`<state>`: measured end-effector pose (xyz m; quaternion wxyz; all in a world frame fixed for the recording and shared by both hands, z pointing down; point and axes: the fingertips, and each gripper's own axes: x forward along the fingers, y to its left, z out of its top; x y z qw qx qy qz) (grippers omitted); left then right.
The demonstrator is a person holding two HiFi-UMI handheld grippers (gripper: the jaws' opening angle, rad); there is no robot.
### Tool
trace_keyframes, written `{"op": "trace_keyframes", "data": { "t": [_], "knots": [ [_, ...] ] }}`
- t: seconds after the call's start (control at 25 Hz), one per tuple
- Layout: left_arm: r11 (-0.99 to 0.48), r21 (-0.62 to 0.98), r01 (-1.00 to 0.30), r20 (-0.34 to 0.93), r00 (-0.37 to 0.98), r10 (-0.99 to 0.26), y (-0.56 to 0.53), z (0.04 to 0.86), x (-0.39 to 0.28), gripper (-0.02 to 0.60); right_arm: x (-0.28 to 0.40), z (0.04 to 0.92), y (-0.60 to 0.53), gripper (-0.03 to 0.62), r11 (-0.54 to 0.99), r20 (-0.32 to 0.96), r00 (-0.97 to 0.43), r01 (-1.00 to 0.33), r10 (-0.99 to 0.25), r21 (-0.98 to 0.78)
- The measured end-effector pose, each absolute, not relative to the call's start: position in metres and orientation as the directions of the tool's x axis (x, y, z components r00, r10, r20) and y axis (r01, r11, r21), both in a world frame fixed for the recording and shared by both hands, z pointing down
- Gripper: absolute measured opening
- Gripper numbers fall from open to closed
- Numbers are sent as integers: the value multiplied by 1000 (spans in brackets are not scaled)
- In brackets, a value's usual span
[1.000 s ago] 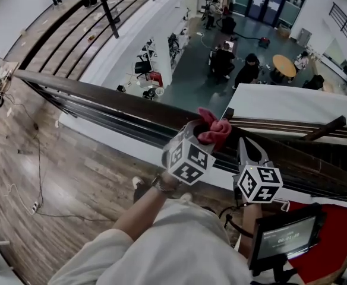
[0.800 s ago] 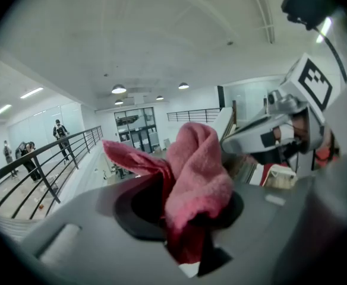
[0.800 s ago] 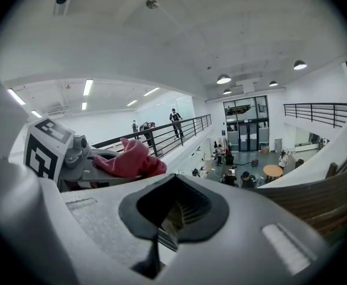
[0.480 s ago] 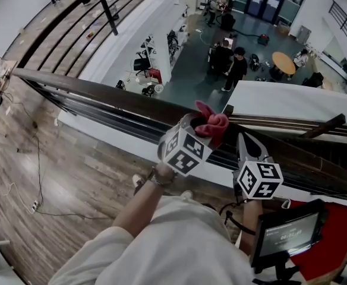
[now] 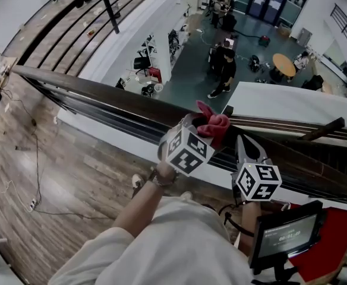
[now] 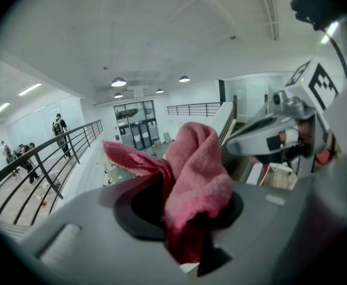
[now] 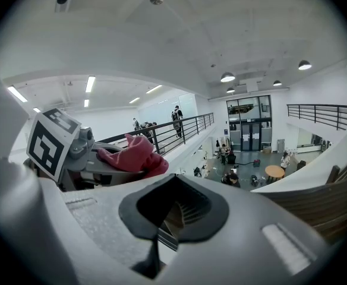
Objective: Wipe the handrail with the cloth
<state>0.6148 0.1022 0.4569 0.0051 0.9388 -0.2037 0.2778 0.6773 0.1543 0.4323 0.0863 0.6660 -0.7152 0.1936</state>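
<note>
At the centre of the head view, the left tool [image 5: 198, 129] is closed on the pink cloth [image 5: 214, 122], which bunches up out of its tip right over the dark wooden handrail [image 5: 102, 91]; whether the cloth actually presses on the rail cannot be made out from above. The handrail runs from the left edge of the frame down toward the right edge, with thin dark bars beneath it and the wooden floor [image 5: 54, 177] on the near side. Seen from the left gripper view, the cloth [image 6: 197, 177] is pinched between the tool's [image 6: 188, 218] dark pads, with one flap spreading to the left and a thicker fold standing upright. Just to the right in the head view, the right tool [image 5: 245, 142] sits beside the left one, also pointing at the rail. Its own view shows the right tool [image 7: 173, 209] with its jaws together and nothing held between them, while the cloth [image 7: 135, 153] appears at centre left in the other tool [image 7: 102, 165]. Lower right in the head view is a dark screen [image 5: 286, 233]. Beyond the rail, a person [image 5: 224, 70] stands on the floor below.
</note>
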Motion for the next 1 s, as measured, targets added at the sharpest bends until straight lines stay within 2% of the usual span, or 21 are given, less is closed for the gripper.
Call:
{"op": "trace_keyframes", "data": {
  "t": [0.64,1.0],
  "knots": [
    [-917,-87,-389,555,745,-369,84,460,574,138,635,432,124,3,75,373,-130,-985,-919,-158],
    [-898,-102,-428,552,726,-409,63,457,538,138,604,433,111,3,102,384,-158,-981,-910,-162]
  ]
}}
